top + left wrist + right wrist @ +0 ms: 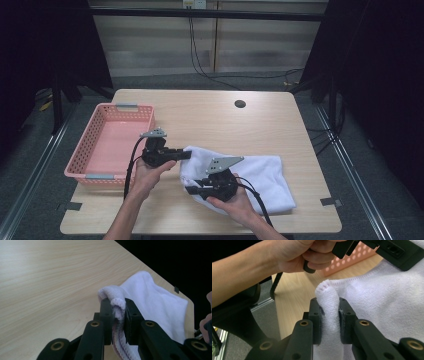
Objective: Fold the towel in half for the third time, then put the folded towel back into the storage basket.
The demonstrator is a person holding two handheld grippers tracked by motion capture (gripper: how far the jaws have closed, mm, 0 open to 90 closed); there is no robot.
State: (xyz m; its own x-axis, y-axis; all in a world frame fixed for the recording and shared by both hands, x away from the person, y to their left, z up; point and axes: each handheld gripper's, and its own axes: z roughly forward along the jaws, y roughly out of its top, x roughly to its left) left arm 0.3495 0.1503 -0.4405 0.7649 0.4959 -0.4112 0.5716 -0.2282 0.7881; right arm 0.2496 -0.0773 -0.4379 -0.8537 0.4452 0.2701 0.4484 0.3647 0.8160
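The left claw (117, 315) is clamped on a bunched corner of the white towel (155, 302); in the left gripper view a rolled fold of terry sits pinched between its two black jaws, with the hemmed edge hanging below them. The right claw (329, 320) is likewise closed tight on another gathered fold of the same towel (387, 297), a rounded nub of cloth standing up above its jaws. In the high view both pinches lie along the towel's (250, 175) left edge, the left claw (186, 154) at the far corner and the right claw (192, 190) at the near one, each in its own hand. The rest of the cloth lies crumpled on the tabletop (210, 115), spread toward the right, near the front edge. The pink basket (95, 145) stands just to the left of the left hand (150, 175), empty as far as can be seen.

The step in hand looks like taking the towel up by one edge. To do it well, keep both grips firm, since each holds only a small fold. Raise the two claws together and level, and draw them apart so the held edge pulls straight and the cloth hangs flat. Keep clear of the basket's rim.
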